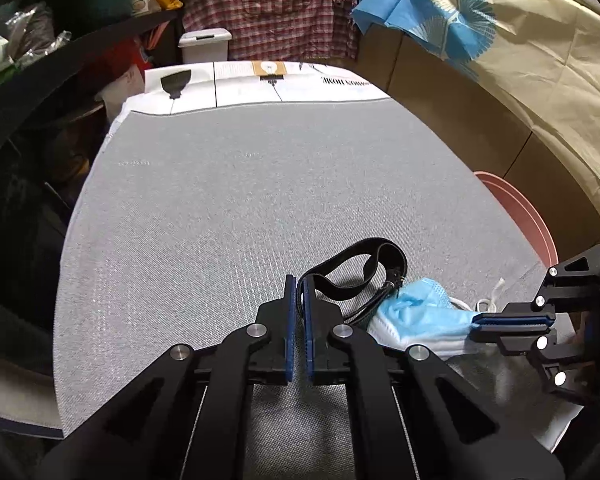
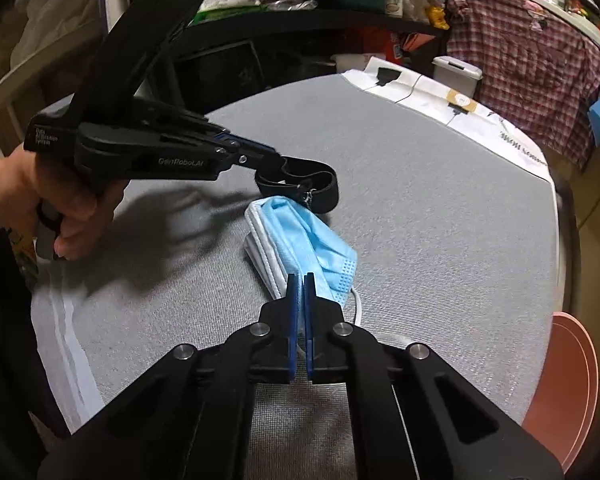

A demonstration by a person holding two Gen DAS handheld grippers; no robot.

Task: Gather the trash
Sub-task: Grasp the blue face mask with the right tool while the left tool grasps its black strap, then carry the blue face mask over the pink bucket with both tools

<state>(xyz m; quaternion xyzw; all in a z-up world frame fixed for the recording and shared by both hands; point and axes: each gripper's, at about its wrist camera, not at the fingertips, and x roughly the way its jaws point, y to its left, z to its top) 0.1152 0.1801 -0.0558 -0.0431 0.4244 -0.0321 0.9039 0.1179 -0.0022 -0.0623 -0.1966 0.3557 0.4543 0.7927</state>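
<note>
Grey woven fabric covers the bench (image 1: 240,200) we work on, a coarse, matte weave with cluttered shelves, a hanging plaid shirt (image 1: 276,4) and a small white lidded bin (image 1: 205,43) beyond its far edge. Both pieces of trash lie together near the near right corner. Our left tongs (image 1: 299,285) are clamped on one end of the black elastic strap with a small metal buckle (image 1: 364,272); its flat band loops away to the right of the tips and curls back toward the mask. Our right tongs (image 2: 299,282) are pinched shut on the near short edge of the crumpled pale-blue pleated face mask with a white underside (image 2: 300,236). The mask's long axis runs from those tips diagonally away toward the strap, whose buckle end rests on the mask's far end. So each hand already has the nearer item, and the two touch. A salmon-pink round plastic basin (image 2: 568,392) sits just past the right edge of the bench, nearest the right hand. Mask and strap are both soft and limp; we judge they will droop when lifted and may snag each other.
</note>
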